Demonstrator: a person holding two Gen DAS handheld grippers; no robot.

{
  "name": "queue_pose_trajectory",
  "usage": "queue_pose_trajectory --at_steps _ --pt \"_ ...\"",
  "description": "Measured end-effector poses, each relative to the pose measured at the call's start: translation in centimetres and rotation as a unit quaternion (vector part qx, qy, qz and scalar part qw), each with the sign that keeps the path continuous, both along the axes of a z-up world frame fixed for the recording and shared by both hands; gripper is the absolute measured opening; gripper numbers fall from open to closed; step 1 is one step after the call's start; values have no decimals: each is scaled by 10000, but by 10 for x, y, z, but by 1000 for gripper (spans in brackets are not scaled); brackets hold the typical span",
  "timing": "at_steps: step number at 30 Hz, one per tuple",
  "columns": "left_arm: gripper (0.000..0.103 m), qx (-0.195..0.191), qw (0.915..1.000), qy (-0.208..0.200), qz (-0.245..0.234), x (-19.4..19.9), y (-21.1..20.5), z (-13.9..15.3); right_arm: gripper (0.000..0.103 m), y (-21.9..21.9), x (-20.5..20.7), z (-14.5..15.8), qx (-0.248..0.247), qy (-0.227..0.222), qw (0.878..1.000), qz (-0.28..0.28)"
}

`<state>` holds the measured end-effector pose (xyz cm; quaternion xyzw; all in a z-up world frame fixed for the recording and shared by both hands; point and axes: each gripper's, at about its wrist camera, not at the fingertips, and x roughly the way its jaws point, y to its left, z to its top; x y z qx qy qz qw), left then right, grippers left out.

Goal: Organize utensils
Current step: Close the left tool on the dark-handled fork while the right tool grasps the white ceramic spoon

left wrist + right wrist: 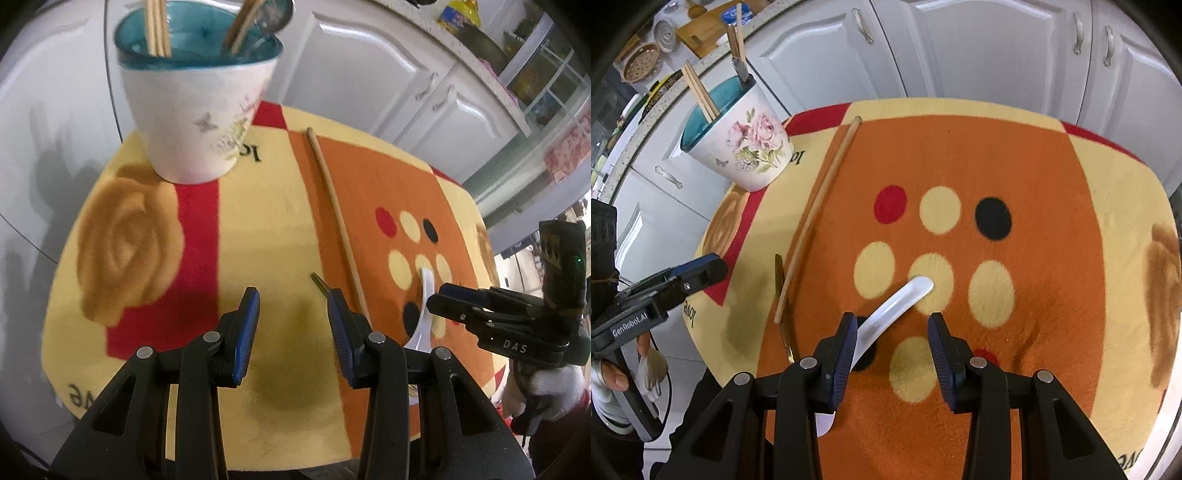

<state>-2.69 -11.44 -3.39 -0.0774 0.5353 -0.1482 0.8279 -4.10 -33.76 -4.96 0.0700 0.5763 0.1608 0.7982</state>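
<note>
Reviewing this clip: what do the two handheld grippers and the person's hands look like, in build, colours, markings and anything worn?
Both grippers are black plastic with silver pivot pins and ribbed blue pads. The left gripper reads "GenRobot.AI" in white; the right gripper reads "DAS", with a green light on its black camera block. White gloves cover the left hand and the right hand.

Both wrist views look steeply down, close over the mat (258, 229). Shared: mat, cup (738, 147), chopstick (334, 218), white spoon (897, 299).

Both my grippers point steeply down. Left gripper (293, 299) has its jaws apart with nothing between them, same for my right gripper (893, 328), gloved hand (554, 387) behind it.
</note>
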Motion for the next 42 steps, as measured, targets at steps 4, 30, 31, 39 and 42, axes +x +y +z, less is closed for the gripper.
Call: queue_pose_trajectory --at_steps 4,30,31,39,42 --pt "37 5 9999 85 -90 3 -9 -5 38 6 4 2 -21 -51 10000 13" --pt "37 -106 9989 419 -186 13 -24 -15 39 20 44 19 -402 -233 9987 185" --pt "37 -105 9989 411 -216 14 -27 -15 39 9 37 22 -282 -215 9993 95" --pt "28 37 9986 474 -253 21 -43 -27 33 -24 11 -7 710 449 9955 -431" --pt "16 106 9987 425 -246 25 -47 -28 26 -20 17 -13 958 397 9933 -517"
